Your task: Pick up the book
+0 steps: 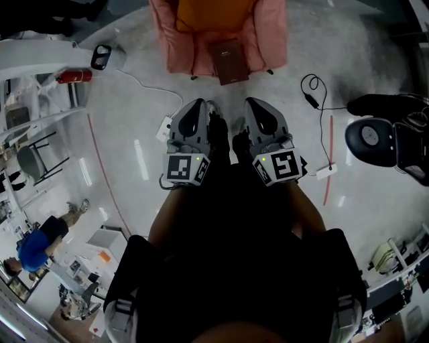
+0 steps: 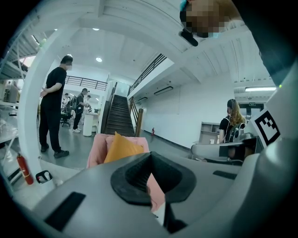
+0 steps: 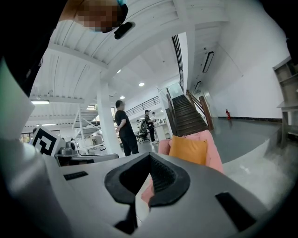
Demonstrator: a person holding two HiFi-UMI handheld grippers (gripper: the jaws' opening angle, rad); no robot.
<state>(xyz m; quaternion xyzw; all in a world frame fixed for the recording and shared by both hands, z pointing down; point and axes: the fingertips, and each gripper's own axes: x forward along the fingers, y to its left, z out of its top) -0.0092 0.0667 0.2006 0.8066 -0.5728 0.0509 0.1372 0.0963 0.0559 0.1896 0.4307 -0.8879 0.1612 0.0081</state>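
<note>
Book [image 1: 228, 60]: one only, brown and closed, lying flat at the middle of the seat's front edge of a pink armchair [image 1: 268, 40], its near end seeming to reach just past that edge.

The left gripper [image 2: 150, 155] has its jaws together with nothing between them, and the right gripper [image 3: 149, 158] is likewise closed and empty. The two are held side by side, both pointing towards the armchair and well apart from it. Neither gripper view shows the book itself; the jaws cover that part of the seat.

It looks like a hardback, so probably stiff, fairly weighty for its size, and smooth enough to slide between pads. The jaws would have to open first. The best hold is likely across the whole thickness at the near end by the front edge; pinching the top cover alone could let the pages fall open.

Counted: two grippers, one armchair, and one orange cushion [image 1: 214, 13] at the seat's back.
</note>
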